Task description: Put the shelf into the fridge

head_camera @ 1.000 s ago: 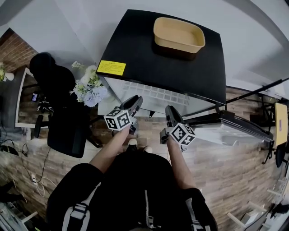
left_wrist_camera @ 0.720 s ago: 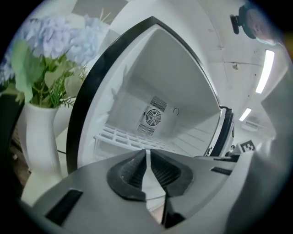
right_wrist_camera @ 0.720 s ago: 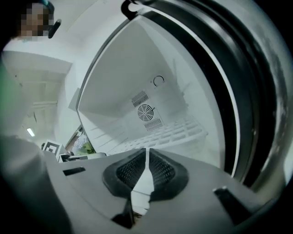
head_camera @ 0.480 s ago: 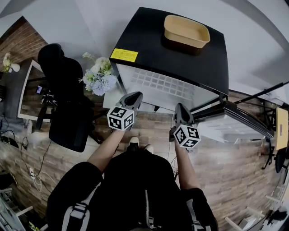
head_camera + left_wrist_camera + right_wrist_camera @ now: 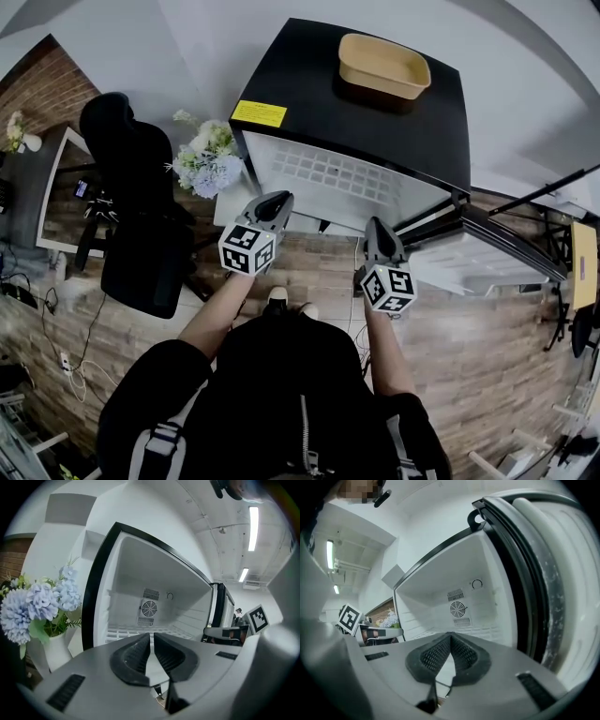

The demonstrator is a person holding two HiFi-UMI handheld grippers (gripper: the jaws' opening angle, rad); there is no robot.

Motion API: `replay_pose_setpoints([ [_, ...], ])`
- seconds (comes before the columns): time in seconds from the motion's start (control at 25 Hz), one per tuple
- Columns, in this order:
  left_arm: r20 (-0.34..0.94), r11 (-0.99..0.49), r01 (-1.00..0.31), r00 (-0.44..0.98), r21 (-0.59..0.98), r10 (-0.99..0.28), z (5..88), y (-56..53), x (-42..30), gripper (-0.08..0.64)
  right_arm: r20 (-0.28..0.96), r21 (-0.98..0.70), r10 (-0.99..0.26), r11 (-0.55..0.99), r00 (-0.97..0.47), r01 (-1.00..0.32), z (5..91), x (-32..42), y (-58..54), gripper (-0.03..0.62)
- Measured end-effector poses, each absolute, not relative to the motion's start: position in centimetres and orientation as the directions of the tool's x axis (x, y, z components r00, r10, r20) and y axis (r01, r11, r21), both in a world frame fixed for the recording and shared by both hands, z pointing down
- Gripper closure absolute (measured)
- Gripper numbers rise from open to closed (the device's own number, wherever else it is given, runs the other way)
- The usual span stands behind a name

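Left tongs: We hold the left gripper (image 5: 277, 200) at the left front of the open fridge (image 5: 375, 112). Its jaws are squeezed to a thin slit. The white front edge of the shelf (image 5: 328, 178) sits in that slit.
Right tongs: We hold the right gripper (image 5: 377, 227) at the right front. Its jaws are pinched tight at the tips, and they also nip the front edge of the shelf.
Shelf: It is a white grid. It lies across the inside of the fridge, below the fan (image 5: 148, 607). Its front edge is right under our two tongs.
Fridge: It is black on top and white inside. The round fan is on the back wall.
Door: The door (image 5: 487, 258) stands wide open on our right.
On top: A tan tray (image 5: 384, 66) sits on the fridge, near the back.
Beside the fridge: Pale blue and white flowers (image 5: 208, 159) in a white vase (image 5: 54, 651) stand just to the left. A black chair (image 5: 131, 206) is a bit further left.
Tilt: In both gripper views the fridge looks tipped to one side.
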State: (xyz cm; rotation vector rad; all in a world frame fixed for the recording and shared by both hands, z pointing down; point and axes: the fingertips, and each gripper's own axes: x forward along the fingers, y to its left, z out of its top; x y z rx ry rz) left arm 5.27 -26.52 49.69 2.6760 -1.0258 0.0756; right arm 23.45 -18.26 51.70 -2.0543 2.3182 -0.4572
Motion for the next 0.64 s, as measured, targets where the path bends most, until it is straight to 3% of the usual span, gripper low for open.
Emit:
replay_pose_setpoints([
  [0.64, 0.158, -0.701, -0.662, 0.747, 0.265, -0.646, 50.49, -27.16, 5.31, 0.515, 0.192, -0.254, -0.971, 0.093, -0.145, -0.963, 52.36, 23.14, -18.84, 0.584],
])
